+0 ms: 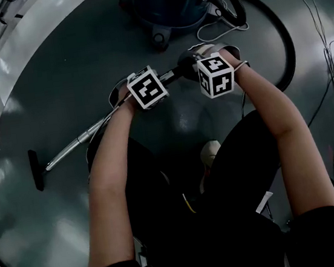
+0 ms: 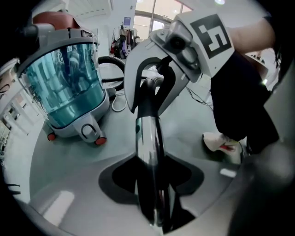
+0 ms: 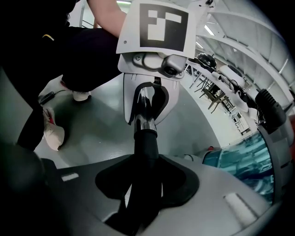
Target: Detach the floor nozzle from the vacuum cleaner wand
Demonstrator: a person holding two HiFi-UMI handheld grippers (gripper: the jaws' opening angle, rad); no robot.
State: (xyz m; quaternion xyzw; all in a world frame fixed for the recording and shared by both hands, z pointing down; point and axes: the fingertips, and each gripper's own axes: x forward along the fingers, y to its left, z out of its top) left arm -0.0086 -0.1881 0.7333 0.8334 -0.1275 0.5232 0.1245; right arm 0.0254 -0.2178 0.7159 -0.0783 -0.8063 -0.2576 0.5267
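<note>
The chrome wand (image 1: 76, 142) lies slanted over the grey floor, with the black floor nozzle (image 1: 36, 169) on its lower left end. My left gripper (image 1: 133, 95) is shut on the wand's upper part; the chrome tube (image 2: 148, 138) runs between its jaws (image 2: 152, 184). My right gripper (image 1: 199, 64) sits just beyond it, shut on the black handle tube (image 3: 146, 147) that joins the wand. Each gripper shows in the other's view: the right gripper (image 2: 161, 92) up the tube, the left gripper (image 3: 147, 108) round the chrome end. The nozzle is out of both gripper views.
The blue canister vacuum (image 1: 168, 1) stands at the top, its black hose (image 1: 278, 29) curving round to the right. White cables (image 1: 326, 48) trail along the right side. The person's white shoe (image 1: 209, 152) rests below the grippers. Chairs and equipment stand far off.
</note>
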